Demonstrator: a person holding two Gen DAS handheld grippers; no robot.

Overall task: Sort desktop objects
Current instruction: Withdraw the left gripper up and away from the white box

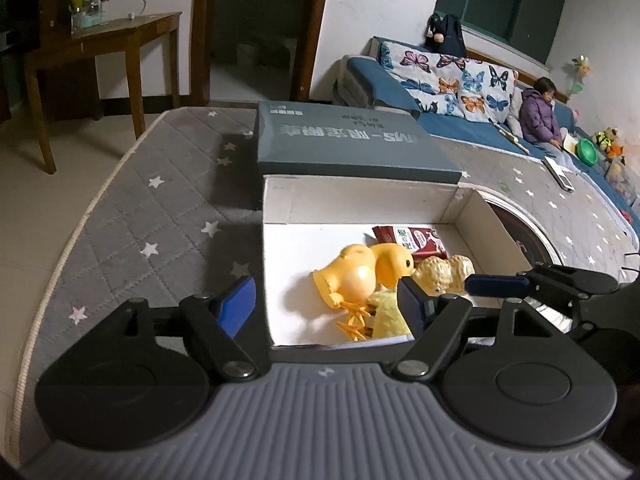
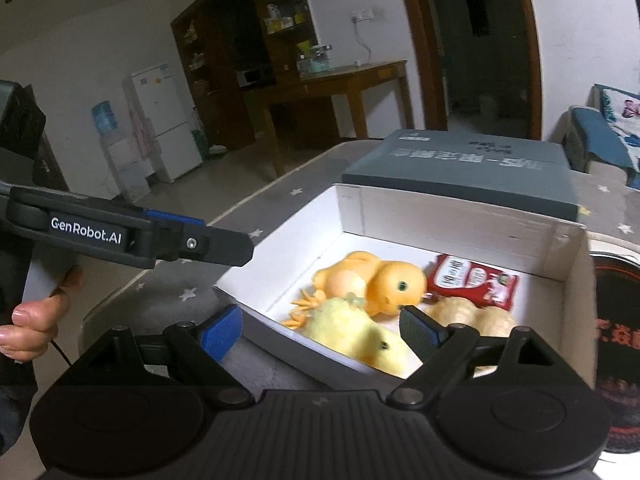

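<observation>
An open white box [image 1: 276,264] [image 2: 576,276] sits on the grey star-patterned mat. Inside lie an orange rubber chick [image 1: 364,276] [image 2: 372,280], a pale yellow plush chick [image 1: 386,314] [image 2: 352,334], a red snack packet [image 1: 416,238] [image 2: 472,280] and a beige peanut-shaped toy [image 1: 444,274] [image 2: 476,314]. My left gripper [image 1: 326,306] is open and empty, straddling the box's near left wall. My right gripper [image 2: 320,332] is open and empty above the box's near corner and the plush chick. The right gripper also shows in the left wrist view [image 1: 500,284], and the left gripper in the right wrist view [image 2: 224,246].
The box's grey-blue lid [image 1: 344,140] [image 2: 472,168] lies just behind the box. A round dark stove top [image 1: 524,236] [image 2: 616,320] is to the right. The mat's edge [image 1: 80,232] runs along the left. A wooden table [image 1: 100,44] stands behind, a sofa with a seated person [image 1: 540,116] far right.
</observation>
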